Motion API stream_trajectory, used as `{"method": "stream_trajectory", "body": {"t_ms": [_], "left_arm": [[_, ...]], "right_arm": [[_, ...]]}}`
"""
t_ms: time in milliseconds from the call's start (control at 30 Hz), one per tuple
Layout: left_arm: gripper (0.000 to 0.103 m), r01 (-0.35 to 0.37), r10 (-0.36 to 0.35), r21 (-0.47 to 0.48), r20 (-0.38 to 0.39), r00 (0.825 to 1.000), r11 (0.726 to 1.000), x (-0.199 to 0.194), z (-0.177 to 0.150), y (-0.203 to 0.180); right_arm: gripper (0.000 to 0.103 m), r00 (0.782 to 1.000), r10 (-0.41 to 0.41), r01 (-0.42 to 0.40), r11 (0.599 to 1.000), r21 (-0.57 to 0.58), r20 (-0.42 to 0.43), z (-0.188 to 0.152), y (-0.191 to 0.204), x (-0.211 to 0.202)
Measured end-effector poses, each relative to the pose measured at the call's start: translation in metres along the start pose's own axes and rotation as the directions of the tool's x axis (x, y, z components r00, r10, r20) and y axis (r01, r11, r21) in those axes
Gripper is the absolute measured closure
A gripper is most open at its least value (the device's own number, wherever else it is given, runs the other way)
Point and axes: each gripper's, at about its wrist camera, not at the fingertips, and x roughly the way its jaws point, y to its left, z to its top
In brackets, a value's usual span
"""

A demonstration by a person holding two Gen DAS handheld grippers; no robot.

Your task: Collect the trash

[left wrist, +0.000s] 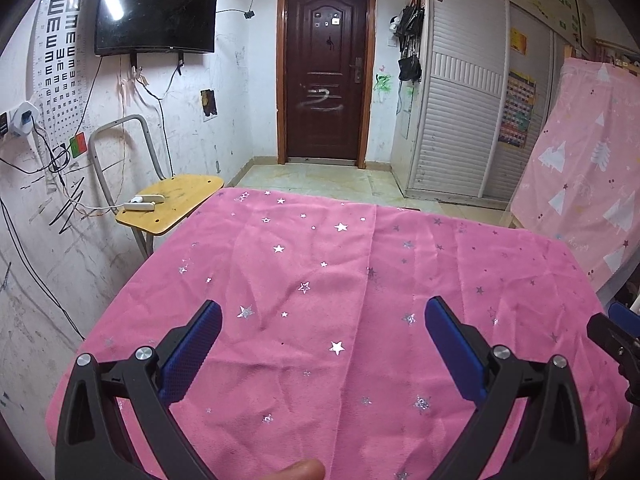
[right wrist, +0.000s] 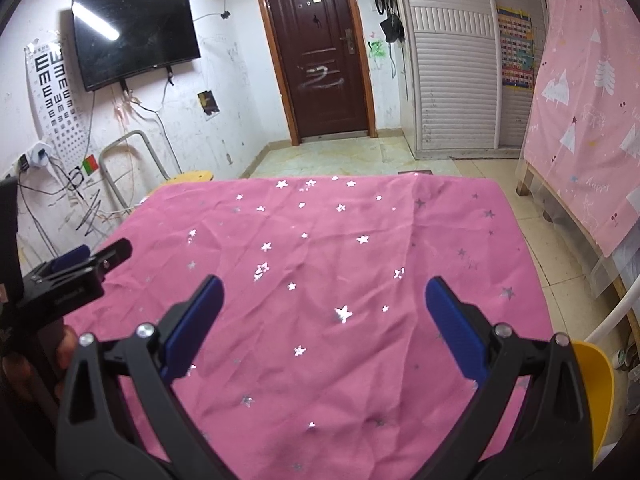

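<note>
A table covered with a pink cloth with silver stars (left wrist: 360, 280) fills both views, and I see no loose item or trash on it. My left gripper (left wrist: 324, 304) hovers open over the near part of the cloth, nothing between its blue pads (left wrist: 192, 356). My right gripper (right wrist: 324, 282) is also open and empty above the cloth (right wrist: 320, 240). The left gripper (right wrist: 80, 268) shows at the left edge of the right wrist view. The right gripper (left wrist: 612, 336) shows at the right edge of the left wrist view.
A yellow-seated metal chair (left wrist: 176, 204) holding a white device stands left of the table by a wall with cables. A yellow plastic object (right wrist: 596, 392) sits at the table's right. Beyond are tiled floor, a brown door (left wrist: 324, 72), a white wardrobe and a pink-draped frame (right wrist: 588, 112).
</note>
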Motion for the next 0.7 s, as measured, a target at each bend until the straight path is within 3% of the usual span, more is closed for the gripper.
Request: {"method": "stream_trajectory", "body": {"t_ms": [700], "left_arm": [[0.009, 0.001, -0.001, 0.004, -0.009, 1.000, 1.000, 0.0014, -0.0017, -0.0036]], "right_arm": [[0.006, 1.000, 0.004, -0.004, 1.000, -0.003, -0.007, 0.0001, -0.0001, 0.0022]]}}
